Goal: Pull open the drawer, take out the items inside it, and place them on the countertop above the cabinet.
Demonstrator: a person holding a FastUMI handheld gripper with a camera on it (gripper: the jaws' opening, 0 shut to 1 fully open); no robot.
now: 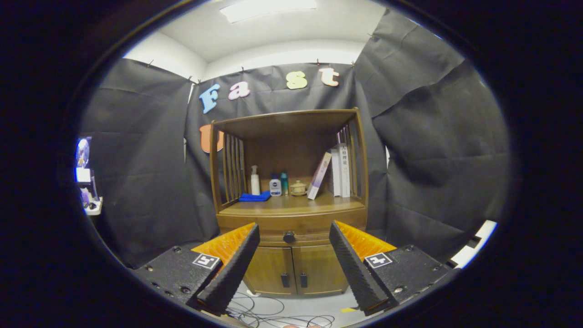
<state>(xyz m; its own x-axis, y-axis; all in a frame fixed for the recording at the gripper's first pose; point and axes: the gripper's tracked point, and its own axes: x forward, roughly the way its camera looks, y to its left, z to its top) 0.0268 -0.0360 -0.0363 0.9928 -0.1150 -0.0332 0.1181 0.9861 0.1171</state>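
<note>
A wooden cabinet stands ahead against the black cloth wall. Its drawer is closed, with a round dark knob at its middle. The knob lies beyond and between my fingertips. My gripper is open with nothing between its fingers, still some way short of the cabinet. The countertop above the drawer is a wooden shelf with slatted sides. What is inside the drawer is hidden.
On the countertop rest a blue cloth, a white spray bottle, two small bottles, a lidded cup and leaning books. Two lower doors are closed. Cables lie on the floor below.
</note>
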